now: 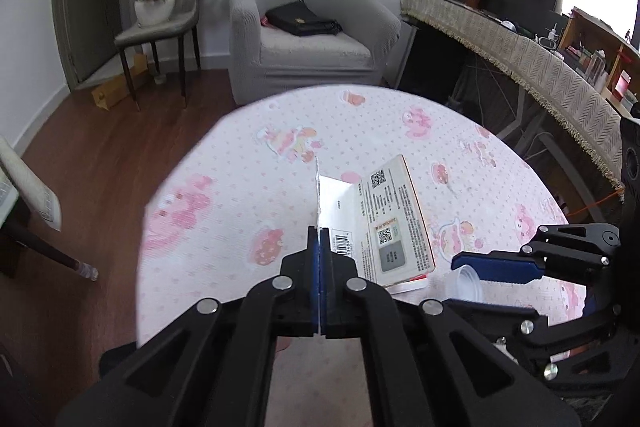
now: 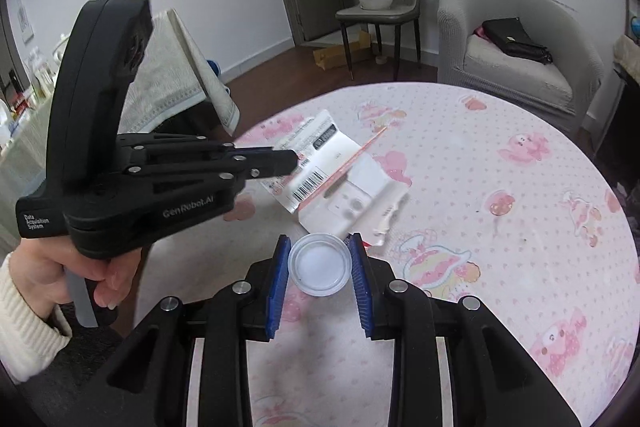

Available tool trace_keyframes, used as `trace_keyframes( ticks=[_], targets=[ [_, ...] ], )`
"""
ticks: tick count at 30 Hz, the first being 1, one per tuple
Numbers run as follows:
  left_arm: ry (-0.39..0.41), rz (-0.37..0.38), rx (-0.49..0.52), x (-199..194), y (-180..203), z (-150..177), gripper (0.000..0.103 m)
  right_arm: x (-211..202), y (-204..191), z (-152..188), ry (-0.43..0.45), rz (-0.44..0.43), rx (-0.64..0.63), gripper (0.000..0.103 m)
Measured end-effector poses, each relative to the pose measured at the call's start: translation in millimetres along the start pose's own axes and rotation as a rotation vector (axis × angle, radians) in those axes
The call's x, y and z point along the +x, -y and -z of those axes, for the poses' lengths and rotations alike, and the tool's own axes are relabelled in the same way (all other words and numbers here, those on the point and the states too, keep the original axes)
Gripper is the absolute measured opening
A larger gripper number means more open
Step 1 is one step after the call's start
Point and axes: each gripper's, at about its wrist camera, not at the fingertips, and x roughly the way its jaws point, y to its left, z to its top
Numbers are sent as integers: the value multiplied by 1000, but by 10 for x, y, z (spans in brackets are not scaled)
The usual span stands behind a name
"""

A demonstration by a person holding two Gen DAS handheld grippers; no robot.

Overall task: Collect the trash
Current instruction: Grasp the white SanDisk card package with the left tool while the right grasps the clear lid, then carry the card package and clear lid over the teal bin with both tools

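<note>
Pick-up step: left gripper (image 1: 320,247) pinches the opened carton (image 1: 384,227); right gripper (image 2: 320,259) clamps a plastic cup (image 2: 318,264). Next, carry both to a bin, unseen here.

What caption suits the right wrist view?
Right gripper fingers clasp a clear plastic cup; left gripper pinches opened card packaging over the round table.

Pink cartoon prints are dotting the white tablecloth (image 1: 224,211); an orange edge is trimming the white packaging card (image 1: 394,223); the armchair (image 1: 312,31) is showing grey.
</note>
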Motion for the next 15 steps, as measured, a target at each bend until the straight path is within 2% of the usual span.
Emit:
trace_keyframes(
  ticks=[15],
  targets=[
    [80, -117, -60, -684, -403, 107, 1, -114, -107, -95, 16, 9, 3, 30]
  ],
)
